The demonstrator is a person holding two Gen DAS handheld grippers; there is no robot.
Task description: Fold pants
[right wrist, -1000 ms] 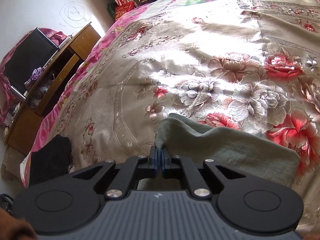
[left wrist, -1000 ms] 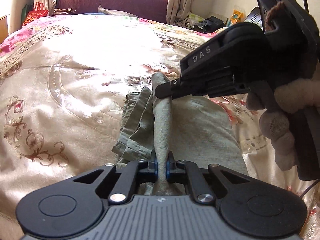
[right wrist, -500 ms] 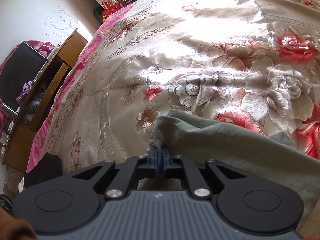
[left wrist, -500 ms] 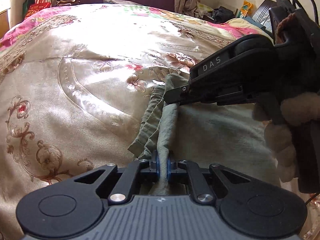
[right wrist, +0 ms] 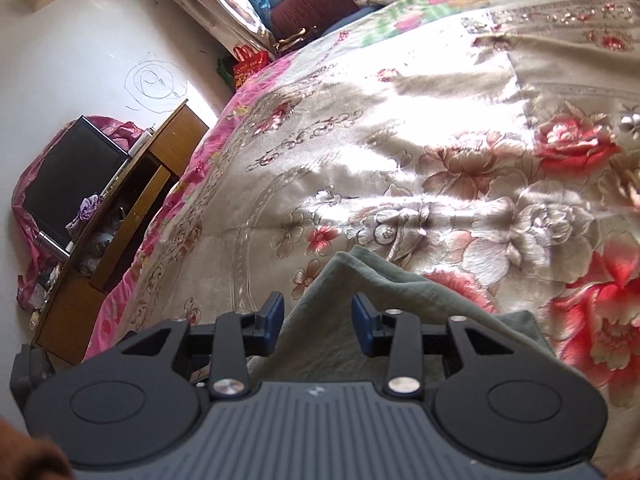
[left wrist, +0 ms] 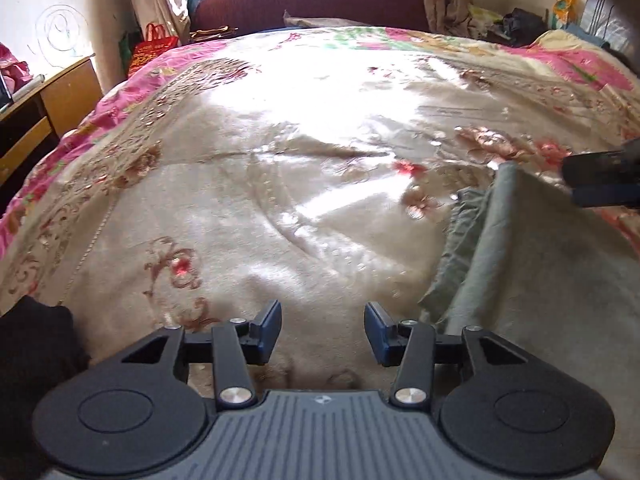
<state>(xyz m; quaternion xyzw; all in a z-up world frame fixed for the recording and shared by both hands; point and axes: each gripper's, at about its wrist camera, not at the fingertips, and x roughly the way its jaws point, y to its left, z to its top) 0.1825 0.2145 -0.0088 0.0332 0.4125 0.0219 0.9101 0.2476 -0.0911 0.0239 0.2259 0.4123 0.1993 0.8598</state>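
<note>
Both grippers have let go: the left gripper (left wrist: 322,330) and right gripper (right wrist: 317,318) now gape apart, leaving the grey-green pants (left wrist: 520,280) folded flat on the floral bedspread (left wrist: 280,200)

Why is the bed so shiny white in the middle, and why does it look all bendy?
Left wrist view: sunlight glares off the satin bedspread, washing out its pattern; the fisheye lens bulges the bed. Right wrist view: softer glare, room tilted and curved, green pants sharp.

Grey-green pants (left wrist: 532,280), cream satin bedspread (left wrist: 280,184) with red-pink flowers, maroon headboard (left wrist: 312,4)
</note>
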